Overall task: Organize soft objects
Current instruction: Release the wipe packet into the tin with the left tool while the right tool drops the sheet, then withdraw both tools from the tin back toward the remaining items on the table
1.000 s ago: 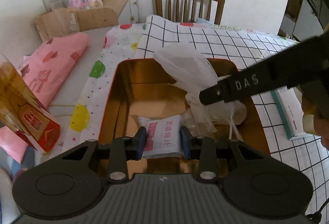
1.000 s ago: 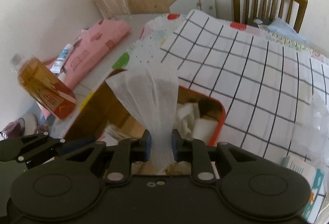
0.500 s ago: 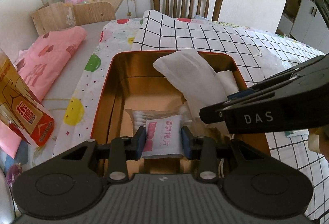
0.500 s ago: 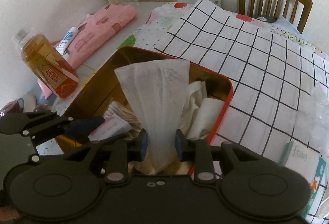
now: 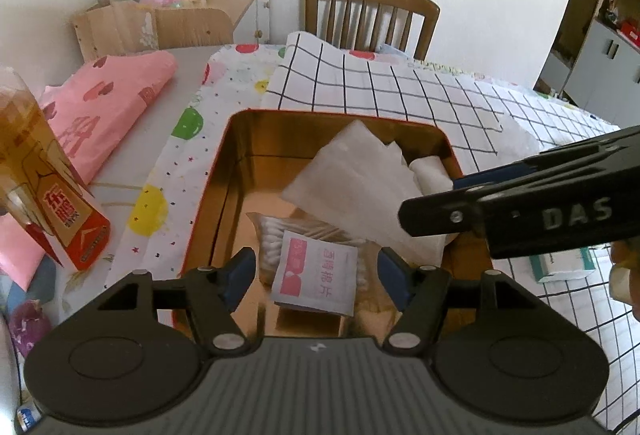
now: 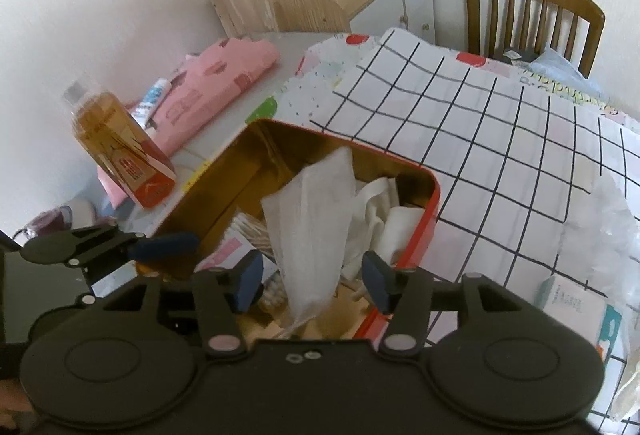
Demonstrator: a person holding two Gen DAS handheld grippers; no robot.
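Wooden chair (image 5: pixel 372 15); amber bottle (image 6: pixel 120 151)

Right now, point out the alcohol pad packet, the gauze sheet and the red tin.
alcohol pad packet (image 5: pixel 316 277), left wrist view, middle of its printed face.
gauze sheet (image 6: pixel 310 219), right wrist view, middle of the sheet.
red tin (image 6: pixel 434 205), right wrist view, right wall.

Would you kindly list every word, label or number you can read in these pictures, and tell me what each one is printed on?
"DAS": raised letters on the right gripper arm, seen from the left wrist.
"酒精棉片": pink print on the white sachet in the red tin.
Orange bottle label: large characters, too blurred to read.
White-and-green box: print too small.
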